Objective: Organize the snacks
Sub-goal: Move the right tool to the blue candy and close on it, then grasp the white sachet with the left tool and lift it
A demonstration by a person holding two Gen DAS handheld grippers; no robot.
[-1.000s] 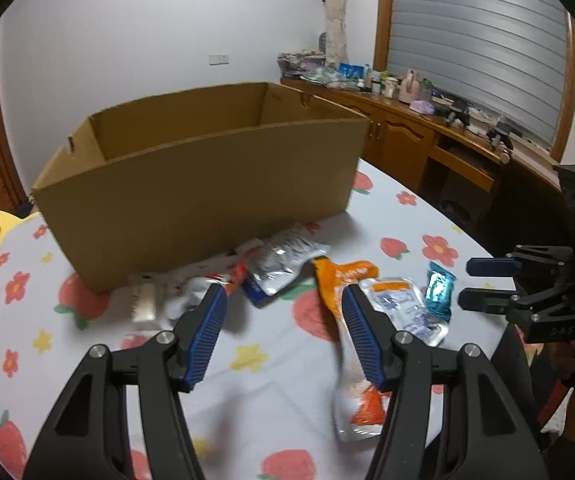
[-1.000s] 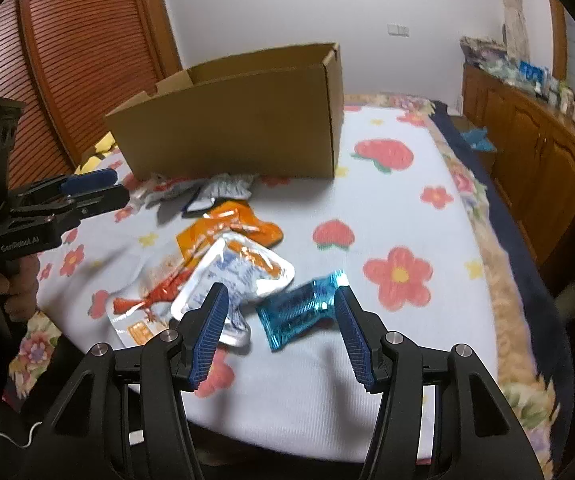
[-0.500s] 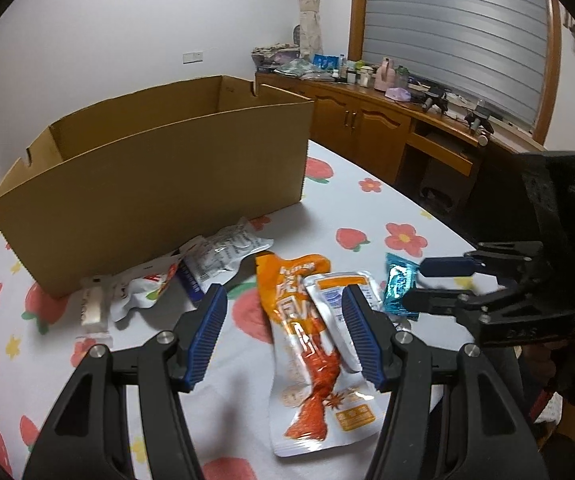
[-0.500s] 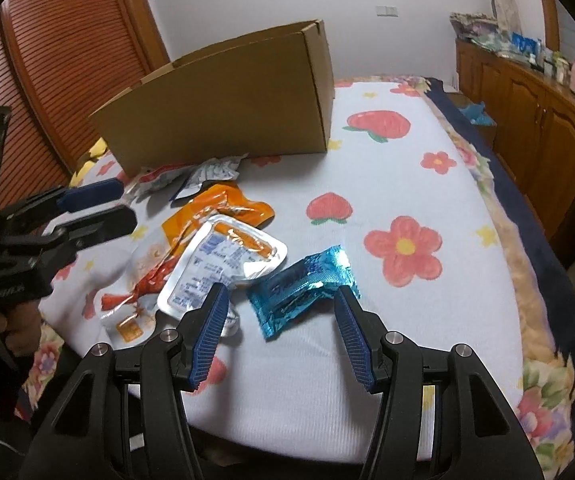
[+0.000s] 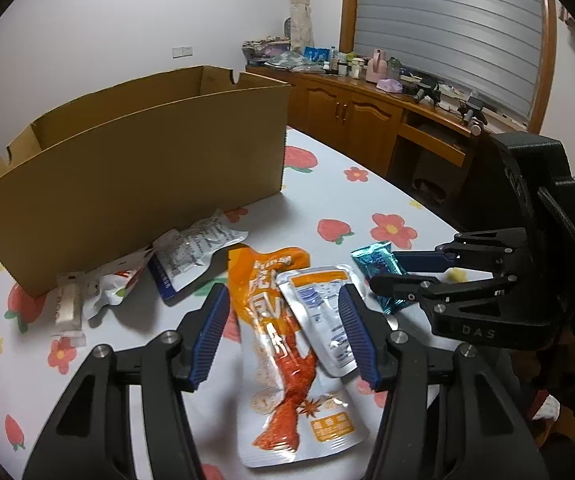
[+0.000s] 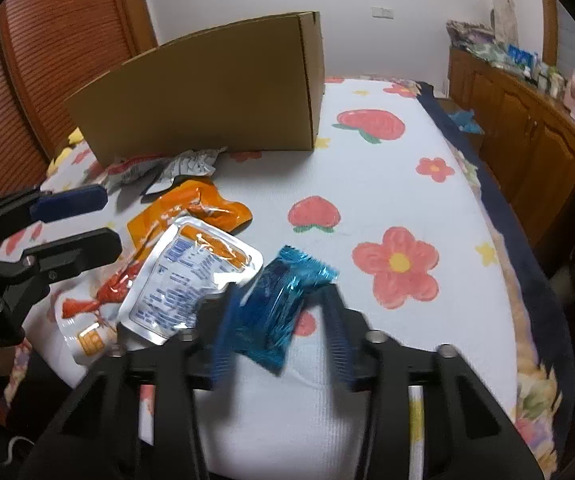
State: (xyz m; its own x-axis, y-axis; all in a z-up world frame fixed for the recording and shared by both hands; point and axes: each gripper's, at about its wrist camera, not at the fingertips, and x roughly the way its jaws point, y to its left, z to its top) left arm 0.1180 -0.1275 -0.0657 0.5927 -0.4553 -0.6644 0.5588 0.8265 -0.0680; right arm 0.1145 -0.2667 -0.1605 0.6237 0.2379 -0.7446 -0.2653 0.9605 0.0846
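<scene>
With its fingers spread either side of the blue snack packet on the desk, the right hand-held gripper frames a pickup for the cardboard box, while the left hand-held gripper hovers apart above the orange pouch.

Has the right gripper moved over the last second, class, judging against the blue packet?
Yes. The right gripper has moved forward: the blue packet, once beyond its fingertips, now lies between its open fingers, and the cardboard box looms larger.

left hand-held gripper: jaws wide apart | right hand-held gripper: jaws apart, blurred
</scene>
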